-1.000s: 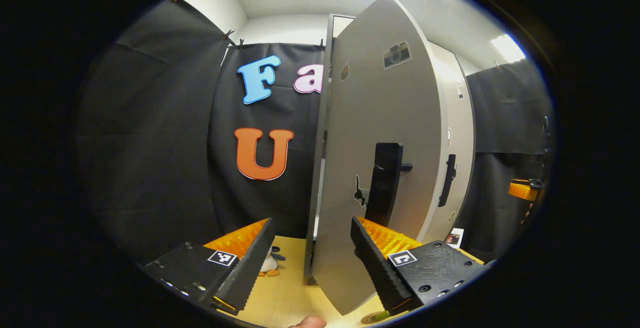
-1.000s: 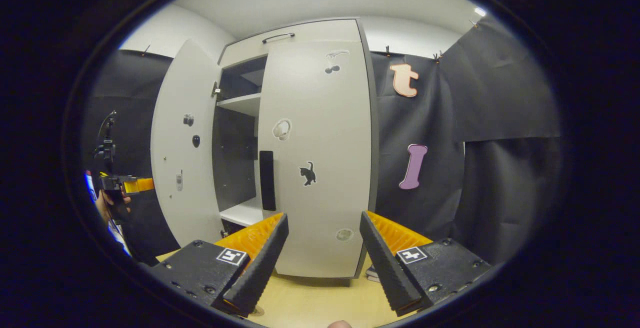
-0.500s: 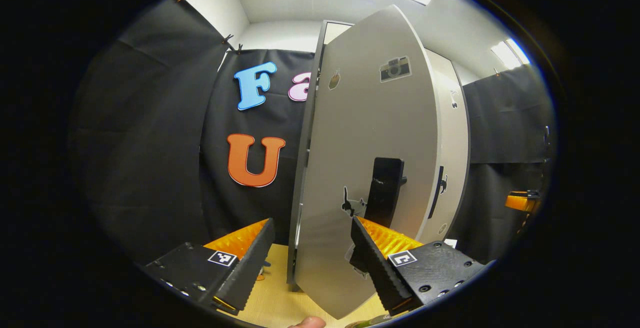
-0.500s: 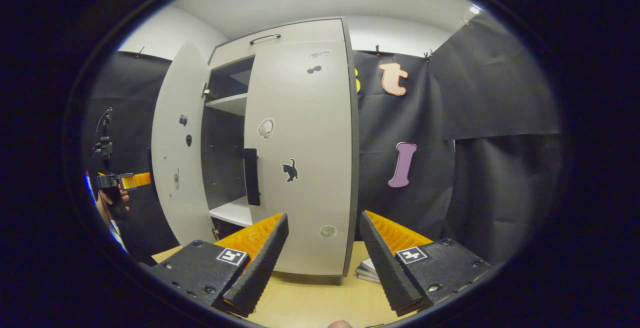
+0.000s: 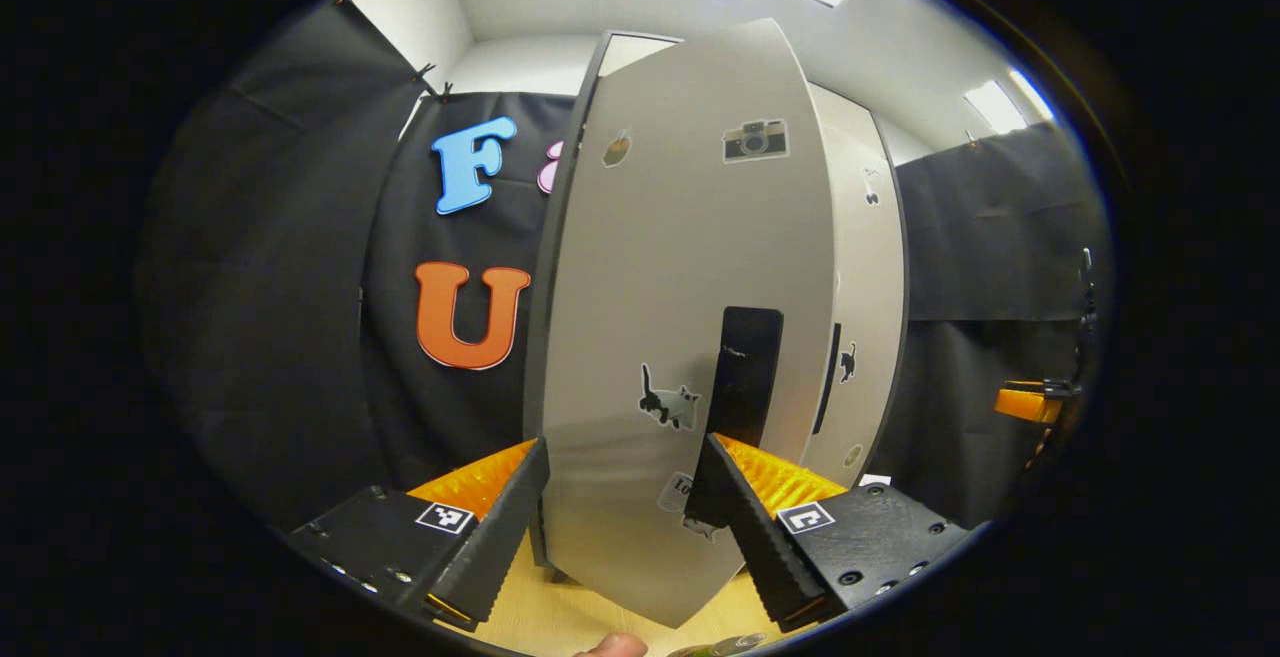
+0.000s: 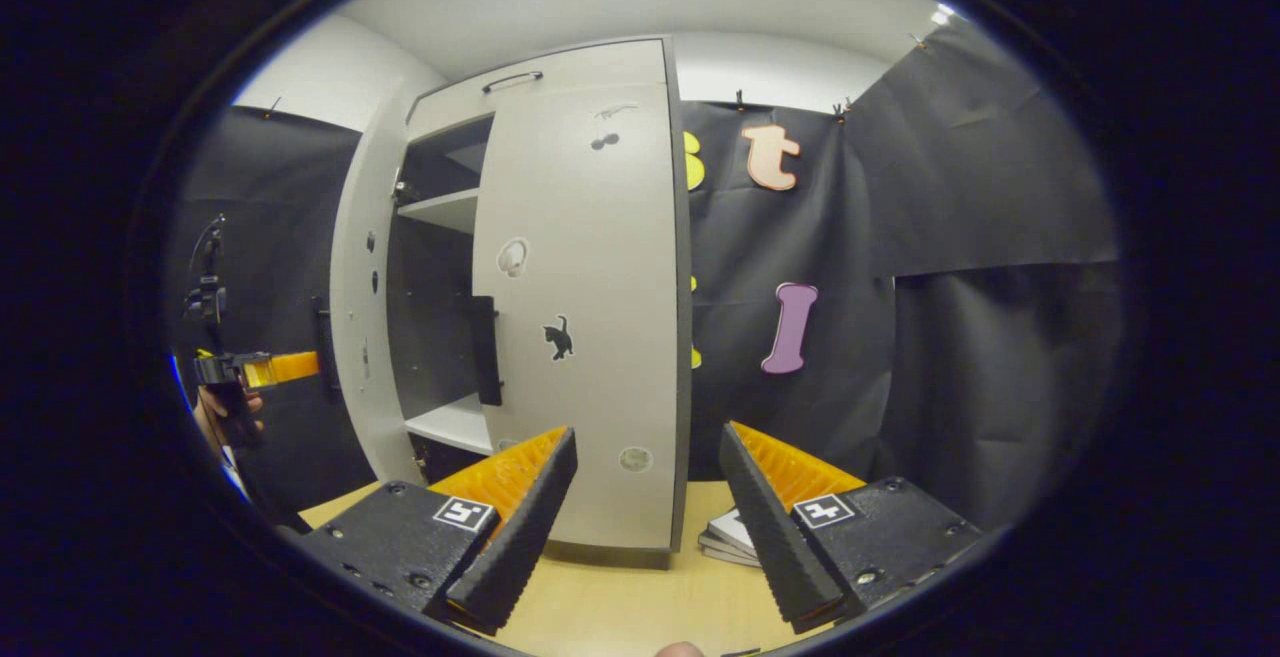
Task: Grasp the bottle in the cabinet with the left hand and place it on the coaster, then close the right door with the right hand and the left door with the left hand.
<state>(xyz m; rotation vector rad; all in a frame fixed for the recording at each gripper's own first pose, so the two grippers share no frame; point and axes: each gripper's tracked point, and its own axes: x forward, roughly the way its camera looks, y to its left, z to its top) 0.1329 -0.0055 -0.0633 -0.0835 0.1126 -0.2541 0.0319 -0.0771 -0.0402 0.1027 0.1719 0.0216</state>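
One door remains: the left door [image 5: 650, 337] has swung nearer shut since a second ago, nudged by the wide-open, empty left gripper [image 5: 625, 527]; the right door [image 6: 590, 337] looks closed.

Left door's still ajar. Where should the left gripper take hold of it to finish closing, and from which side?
Take the black vertical handle on the grey left cabinet door. It stands proud near the free edge, farthest from the hinge. Come straight from the front with the left gripper, whose fingers stand apart.
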